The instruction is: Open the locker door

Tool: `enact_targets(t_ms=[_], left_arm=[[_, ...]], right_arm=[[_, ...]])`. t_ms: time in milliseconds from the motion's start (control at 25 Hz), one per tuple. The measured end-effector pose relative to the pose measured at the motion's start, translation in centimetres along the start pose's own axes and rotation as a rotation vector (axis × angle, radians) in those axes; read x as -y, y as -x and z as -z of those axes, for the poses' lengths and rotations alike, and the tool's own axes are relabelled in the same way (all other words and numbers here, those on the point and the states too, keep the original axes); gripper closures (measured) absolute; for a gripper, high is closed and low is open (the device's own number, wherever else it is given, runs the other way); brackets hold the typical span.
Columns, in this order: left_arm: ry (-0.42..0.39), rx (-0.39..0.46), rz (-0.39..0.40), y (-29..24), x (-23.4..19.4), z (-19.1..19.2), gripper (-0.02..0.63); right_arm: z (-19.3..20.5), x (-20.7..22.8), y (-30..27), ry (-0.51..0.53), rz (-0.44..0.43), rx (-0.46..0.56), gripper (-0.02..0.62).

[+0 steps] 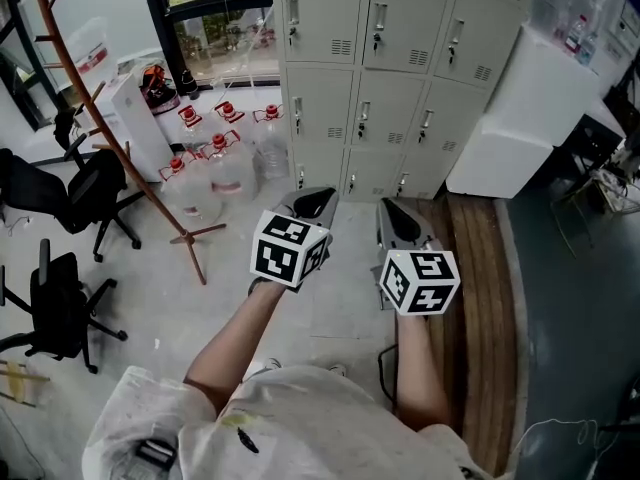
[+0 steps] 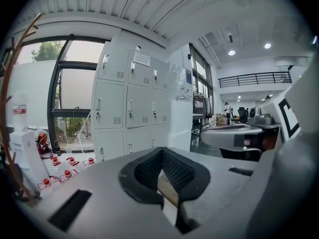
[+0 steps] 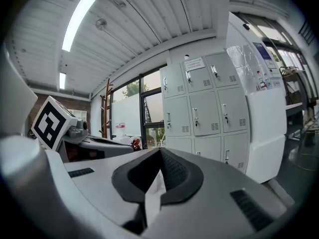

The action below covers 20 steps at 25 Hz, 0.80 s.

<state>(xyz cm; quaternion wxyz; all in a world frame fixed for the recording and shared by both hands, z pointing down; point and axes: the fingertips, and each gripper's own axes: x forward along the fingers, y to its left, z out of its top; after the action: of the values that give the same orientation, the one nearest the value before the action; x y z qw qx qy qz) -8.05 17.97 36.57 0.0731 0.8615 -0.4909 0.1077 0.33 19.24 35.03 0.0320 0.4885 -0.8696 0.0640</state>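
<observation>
A bank of grey lockers (image 1: 390,98) stands against the far wall, three columns wide, every door closed with a small handle and vent. It also shows in the left gripper view as lockers (image 2: 129,103) and in the right gripper view as lockers (image 3: 204,108). My left gripper (image 1: 315,204) and right gripper (image 1: 400,220) are held side by side over the floor, well short of the lockers and pointing at them. The left gripper (image 2: 162,149) has its jaws together with nothing between them. So does the right gripper (image 3: 160,149).
A white cabinet (image 1: 530,108) stands right of the lockers. Several water jugs with red caps (image 1: 215,153) sit on the floor to the left. Nearer are a leaning wooden coat stand (image 1: 120,138) and black office chairs (image 1: 80,193). A wooden strip (image 1: 480,298) runs along the right.
</observation>
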Motion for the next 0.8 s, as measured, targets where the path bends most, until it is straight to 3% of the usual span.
enact_targets(t_ms=[320,800], left_arm=[[-0.013,-0.013,-0.027,-1.3,1.8,-0.2,0.6],[0.003,-0.031,-0.023,-5.9,-0.6,-0.1,0.6]], right_arm=[[0.0,2.4,0.4,-0.022,-0.04,0.006,0.6],[1.2,4.8,-3.9,-0.026,-0.053,-0.028,0.6]])
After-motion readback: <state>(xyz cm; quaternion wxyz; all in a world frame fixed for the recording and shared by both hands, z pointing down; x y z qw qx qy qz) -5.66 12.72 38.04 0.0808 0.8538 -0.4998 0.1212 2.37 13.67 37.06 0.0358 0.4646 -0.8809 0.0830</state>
